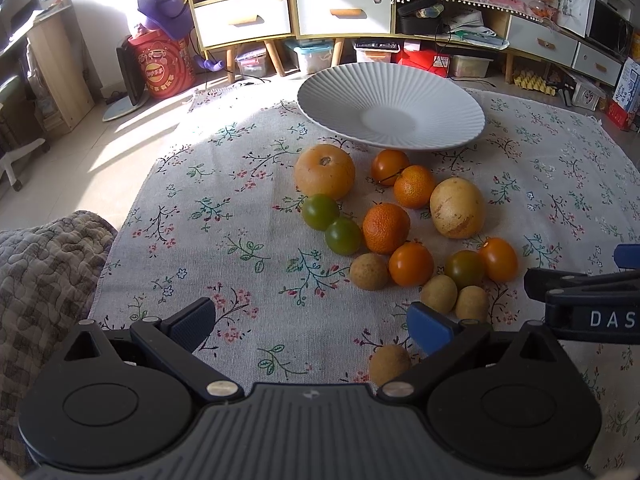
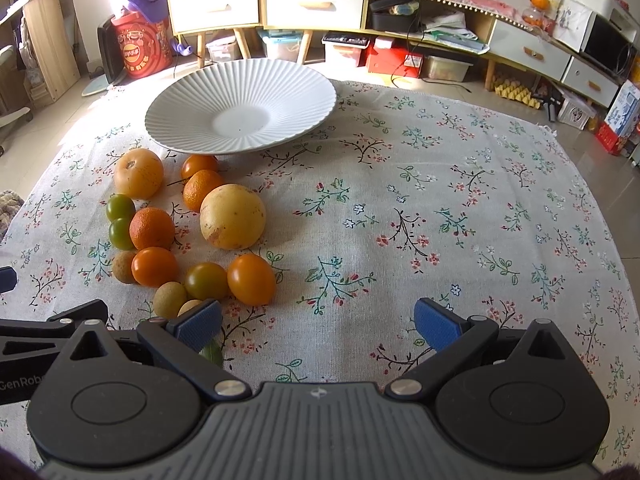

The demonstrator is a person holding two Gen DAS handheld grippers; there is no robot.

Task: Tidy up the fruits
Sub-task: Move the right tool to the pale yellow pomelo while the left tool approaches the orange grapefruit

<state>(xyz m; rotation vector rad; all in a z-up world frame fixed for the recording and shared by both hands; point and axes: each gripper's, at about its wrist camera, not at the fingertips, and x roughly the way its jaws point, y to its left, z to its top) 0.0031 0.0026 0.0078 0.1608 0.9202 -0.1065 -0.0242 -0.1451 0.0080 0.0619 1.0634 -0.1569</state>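
A ribbed white plate (image 1: pixel 440 92) (image 2: pixel 288 80) stands empty at the far side of a floral cloth. In front of it lies a cluster of fruit: a large orange pear (image 1: pixel 325 171) (image 2: pixel 138 173), a yellow pear (image 1: pixel 457 207) (image 2: pixel 233 216), mandarins (image 1: pixel 386 228) (image 2: pixel 152 228), orange tomatoes (image 1: pixel 411 264) (image 2: pixel 251 279), green tomatoes (image 1: pixel 320 211) (image 2: pixel 120 207) and small tan longans (image 1: pixel 369 271) (image 2: pixel 169 299). My left gripper (image 1: pixel 312 320) is open, low over the cloth, near the longans. My right gripper (image 2: pixel 318 322) is open beside the cluster, holding nothing.
The floral cloth (image 2: pixel 460 184) covers a low table; bare cloth lies right of the fruit. A quilted cushion (image 1: pixel 44 280) sits at the left edge. Cabinets (image 1: pixel 280 12), boxes and a red drum (image 1: pixel 166 64) stand on the floor behind.
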